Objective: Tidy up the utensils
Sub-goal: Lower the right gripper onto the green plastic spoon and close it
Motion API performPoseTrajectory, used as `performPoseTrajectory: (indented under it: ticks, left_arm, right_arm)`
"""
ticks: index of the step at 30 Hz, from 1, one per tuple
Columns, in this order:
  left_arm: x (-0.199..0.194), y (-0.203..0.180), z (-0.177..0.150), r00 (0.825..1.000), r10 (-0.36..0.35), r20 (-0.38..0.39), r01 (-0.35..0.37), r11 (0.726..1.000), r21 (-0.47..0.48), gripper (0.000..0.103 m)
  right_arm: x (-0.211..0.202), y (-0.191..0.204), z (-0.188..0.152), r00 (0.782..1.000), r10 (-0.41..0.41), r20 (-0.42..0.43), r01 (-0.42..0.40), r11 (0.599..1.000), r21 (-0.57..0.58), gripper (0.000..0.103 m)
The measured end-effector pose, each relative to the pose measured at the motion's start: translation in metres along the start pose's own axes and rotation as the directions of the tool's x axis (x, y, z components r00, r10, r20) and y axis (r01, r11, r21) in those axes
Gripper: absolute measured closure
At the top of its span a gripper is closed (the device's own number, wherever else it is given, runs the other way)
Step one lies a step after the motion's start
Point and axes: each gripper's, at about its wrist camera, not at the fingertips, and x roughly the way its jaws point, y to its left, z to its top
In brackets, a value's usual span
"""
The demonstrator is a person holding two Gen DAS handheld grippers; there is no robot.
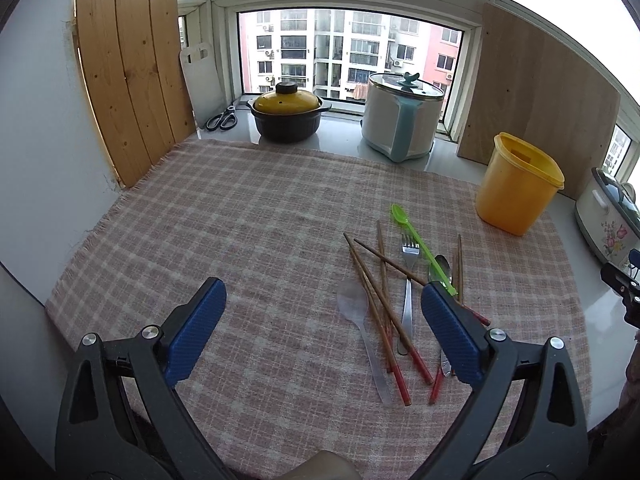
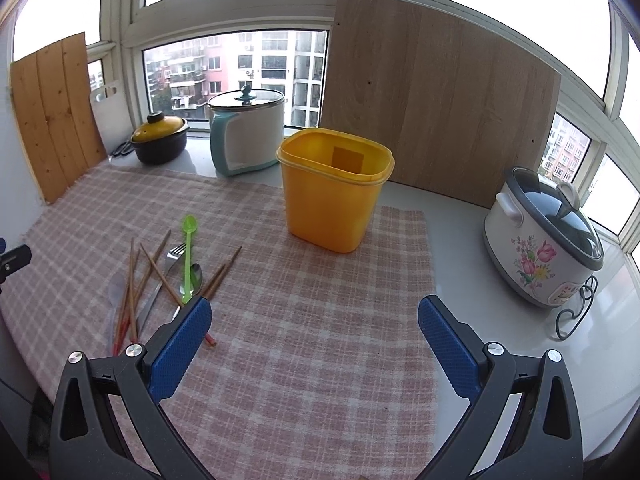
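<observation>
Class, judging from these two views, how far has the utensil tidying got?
Nothing looks done: the yellow container appears empty. Nothing is in hand: the left gripper and right gripper are both open. Left to do: the chopsticks, fork and green spoon lie heaped on the cloth.

Both cameras sit low over the near edge of the desk [image 1: 448, 168] and look toward the window [image 1: 352, 52] at the far edge. Each one looks out between its own two blue fingers.

The left camera is nearer the left side. It sees the utensils [image 1: 396, 300] close by, just past its right finger [image 1: 452, 336], and the yellow bin [image 1: 516, 184] farther off to the right.

The right camera is nearer the right side. It sees the bin [image 2: 332, 192] straight ahead and the utensils [image 2: 160, 280] to its left, by its left finger [image 2: 180, 348].

Both views show the cloth [image 1: 240, 220], the utensils, the bin, the pots [image 2: 160, 140] and the window.
</observation>
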Motion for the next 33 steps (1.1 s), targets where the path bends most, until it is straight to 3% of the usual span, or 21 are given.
performPoseTrajectory:
  ticks: [7,11,13,24,33]
  left_arm:
    - [0.030,0.014,-0.009,0.990,-0.086,-0.107,0.078,0.994,-0.082,0.026]
    - [0.046,0.017,-0.011,0.979,-0.134,-0.154,0.116,0.986,-0.120,0.033]
    - [0.053,0.018,-0.013,0.972,-0.158,-0.174,0.136,0.981,-0.135,0.042]
    - [0.083,0.011,-0.021,0.936,-0.252,-0.247,0.216,0.962,-0.166,0.065]
    - [0.121,0.012,-0.024,0.925,-0.234,-0.299,0.194,0.968,-0.158,0.072]
  right_arm:
    - [0.023,0.010,0.002,0.994,0.100,-0.044,-0.100,0.995,-0.017,0.001]
    - [0.033,0.015,0.007,0.990,0.130,-0.056,-0.132,0.991,-0.029,0.002]
    - [0.038,0.017,0.010,0.986,0.151,-0.067,-0.154,0.988,-0.033,0.007]
    - [0.070,0.032,0.026,0.955,0.262,-0.139,-0.273,0.960,-0.062,0.031]
    - [0.103,0.055,0.045,0.906,0.363,-0.216,-0.389,0.917,-0.093,0.042]
